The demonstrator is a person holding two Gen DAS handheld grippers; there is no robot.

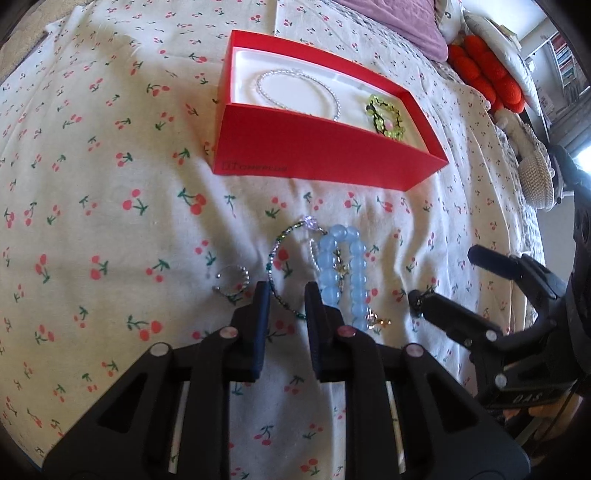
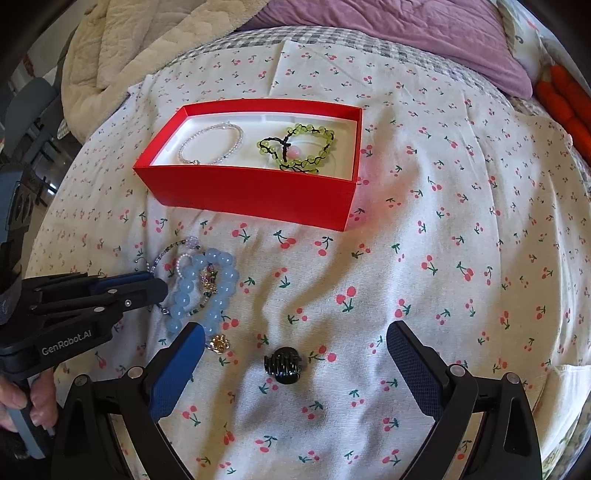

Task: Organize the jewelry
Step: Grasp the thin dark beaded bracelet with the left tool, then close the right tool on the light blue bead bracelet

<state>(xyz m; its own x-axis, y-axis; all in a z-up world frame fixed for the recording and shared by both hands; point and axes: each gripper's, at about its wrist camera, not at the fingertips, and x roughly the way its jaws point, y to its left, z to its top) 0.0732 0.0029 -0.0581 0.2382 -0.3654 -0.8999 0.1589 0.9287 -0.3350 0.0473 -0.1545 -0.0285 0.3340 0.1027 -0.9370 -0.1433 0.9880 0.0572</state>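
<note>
Cherry-printed bedspread (image 2: 424, 240) covers the bed, with a purple blanket (image 2: 388, 33) and an orange plush toy (image 1: 491, 74) toward its far edge. Mid-bed stands a red box (image 2: 258, 195), already holding a clear beaded bracelet (image 2: 212, 142) and a green beaded bracelet (image 2: 299, 147), so it looks like the collecting place. Near the bed's front edge, the left gripper (image 1: 286, 290) has its jaws nearly together around a thin beaded bracelet (image 1: 284, 251), just beside the blue bead bracelet (image 1: 341, 269) and a ring (image 1: 232, 282); contact is unclear. The right gripper (image 2: 295, 339) hangs spread wide over a black hair claw (image 2: 282, 367), apparently its next pick.
</note>
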